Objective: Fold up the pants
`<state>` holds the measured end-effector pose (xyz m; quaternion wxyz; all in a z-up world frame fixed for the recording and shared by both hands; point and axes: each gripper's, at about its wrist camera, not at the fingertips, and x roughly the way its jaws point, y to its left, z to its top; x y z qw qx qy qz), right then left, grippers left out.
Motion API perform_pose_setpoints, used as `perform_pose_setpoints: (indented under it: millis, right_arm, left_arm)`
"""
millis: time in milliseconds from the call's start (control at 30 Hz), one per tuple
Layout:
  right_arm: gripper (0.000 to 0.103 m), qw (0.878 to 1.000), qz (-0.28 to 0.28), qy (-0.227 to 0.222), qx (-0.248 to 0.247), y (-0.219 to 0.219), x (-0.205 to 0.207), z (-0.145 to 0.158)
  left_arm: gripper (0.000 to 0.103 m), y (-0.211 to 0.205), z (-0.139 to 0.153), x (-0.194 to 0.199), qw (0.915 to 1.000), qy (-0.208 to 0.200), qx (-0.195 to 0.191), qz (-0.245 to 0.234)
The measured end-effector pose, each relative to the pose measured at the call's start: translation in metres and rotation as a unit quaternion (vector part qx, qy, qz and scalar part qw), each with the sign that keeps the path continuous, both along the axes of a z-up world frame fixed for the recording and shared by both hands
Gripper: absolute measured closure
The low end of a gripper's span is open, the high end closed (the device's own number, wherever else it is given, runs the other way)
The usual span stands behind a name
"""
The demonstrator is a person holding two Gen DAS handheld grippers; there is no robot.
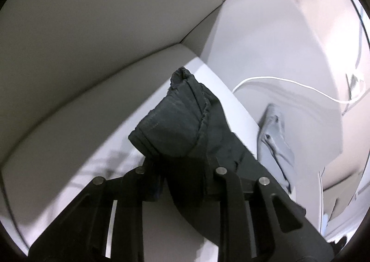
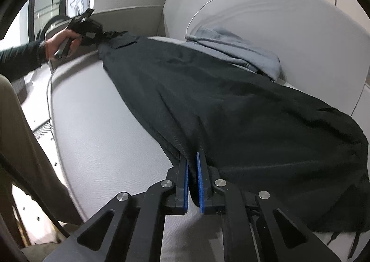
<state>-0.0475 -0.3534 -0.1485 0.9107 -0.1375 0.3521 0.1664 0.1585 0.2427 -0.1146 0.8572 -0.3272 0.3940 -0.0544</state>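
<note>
The black pants are stretched long across a grey cushioned seat. My right gripper is shut on the near edge of the pants at the wide waist end, fabric pinched between its blue pads. My left gripper shows far off in the right wrist view, held in a hand, shut on the narrow leg end. In the left wrist view the bunched leg cuffs stick up out of my left gripper, whose fingertips are hidden by the fabric.
A folded grey garment lies behind the pants against the grey back cushion; it also shows in the left wrist view. A white cable runs over the cushion. The person's leg is at the left.
</note>
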Motion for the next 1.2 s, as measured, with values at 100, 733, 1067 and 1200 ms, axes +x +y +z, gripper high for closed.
perform_pose_setpoints:
  millis: [100,733,1067,1200]
  right_arm:
    - [0.097,1.0,0.003,0.007,0.013,-0.002,-0.007,0.004]
    - [0.045,0.999,0.025,-0.022,0.007,0.004,-0.04,0.009]
    - [0.045,0.999,0.053,-0.003,-0.009,0.026,-0.014,-0.003]
    - [0.045,0.999,0.053,0.001,-0.004,0.026,-0.014,-0.006]
  left_arm:
    - [0.083,0.007,0.012,-0.03,0.9997,0.0,0.025,-0.005]
    - [0.037,0.033,-0.003,-0.095,0.9904,0.007,0.134,0.031]
    - [0.092,0.021,0.003,-0.064,0.9868,-0.01,0.162,-0.003]
    - [0.095,0.005,0.035,-0.063,0.9747,-0.084,0.206,-0.023]
